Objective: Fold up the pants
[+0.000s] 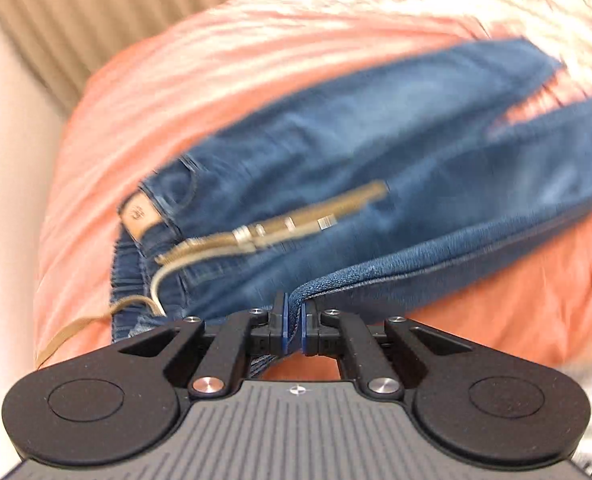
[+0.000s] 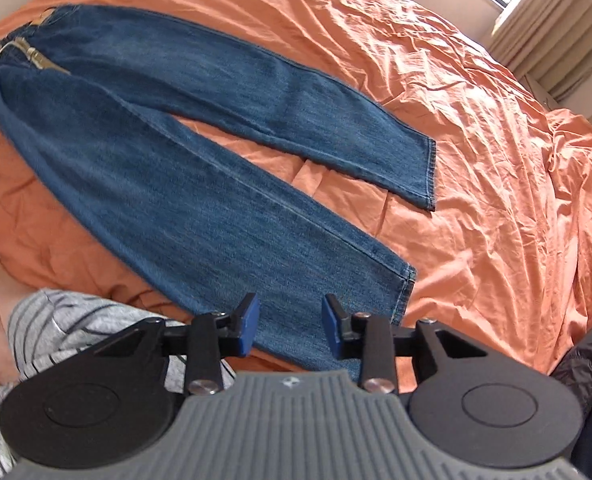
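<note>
Blue jeans [image 1: 336, 152] lie spread on an orange bedsheet [image 1: 215, 60], a tan belt [image 1: 279, 228] across the waist. My left gripper [image 1: 294, 320] is shut on a fold of the jeans' near edge by the waist, and the denim rises into the pads. In the right wrist view the jeans [image 2: 167, 152] lie with both legs apart, the far hem [image 2: 430, 176] flat on the bedsheet [image 2: 476, 120]. My right gripper [image 2: 289, 324] hangs open over the near leg close to its hem [image 2: 406, 288]. Denim shows between its blue pads [image 2: 247, 324], which do not press on it.
A person's grey striped garment [image 2: 75, 320] is at the lower left, beside the right gripper. A dark quilted item [image 2: 588, 364] lies at the bed's right edge. Beige curtains [image 2: 544, 28] hang past the bed. A ribbed curtain [image 1: 75, 12] shows beyond the waist end.
</note>
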A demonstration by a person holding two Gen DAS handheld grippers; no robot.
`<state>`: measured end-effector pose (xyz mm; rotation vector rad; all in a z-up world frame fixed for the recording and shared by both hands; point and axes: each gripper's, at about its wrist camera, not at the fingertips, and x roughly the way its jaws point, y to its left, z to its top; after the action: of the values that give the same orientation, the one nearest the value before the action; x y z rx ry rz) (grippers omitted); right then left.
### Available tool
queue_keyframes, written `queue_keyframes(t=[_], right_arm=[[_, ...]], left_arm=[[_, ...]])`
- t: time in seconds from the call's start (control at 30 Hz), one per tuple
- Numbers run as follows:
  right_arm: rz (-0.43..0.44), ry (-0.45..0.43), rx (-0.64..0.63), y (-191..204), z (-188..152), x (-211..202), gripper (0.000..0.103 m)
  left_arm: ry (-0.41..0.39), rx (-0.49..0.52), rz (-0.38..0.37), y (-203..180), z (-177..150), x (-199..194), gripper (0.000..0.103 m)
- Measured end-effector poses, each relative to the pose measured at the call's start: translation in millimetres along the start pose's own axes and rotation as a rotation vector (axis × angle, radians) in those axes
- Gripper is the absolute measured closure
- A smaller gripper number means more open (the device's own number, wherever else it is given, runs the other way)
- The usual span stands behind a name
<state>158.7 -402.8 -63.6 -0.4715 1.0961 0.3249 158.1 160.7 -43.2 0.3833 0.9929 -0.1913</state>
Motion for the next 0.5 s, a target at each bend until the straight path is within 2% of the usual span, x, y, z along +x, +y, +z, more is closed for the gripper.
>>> queue_keyframes(t=[0.2, 0.5], right_arm=[[0.018, 0.062, -0.110, -10.4, -33.4, 38.5, 0.072], [0.119, 0.119, -0.232, -16.5, -58.7, 105.3, 0.072]], left_arm=[[-0.028, -0.155, 0.038, 10.2, 30.6, 1.6, 0.098], [0.028, -0.245, 0.099, 6.6, 43.1, 6.1, 0.098]])
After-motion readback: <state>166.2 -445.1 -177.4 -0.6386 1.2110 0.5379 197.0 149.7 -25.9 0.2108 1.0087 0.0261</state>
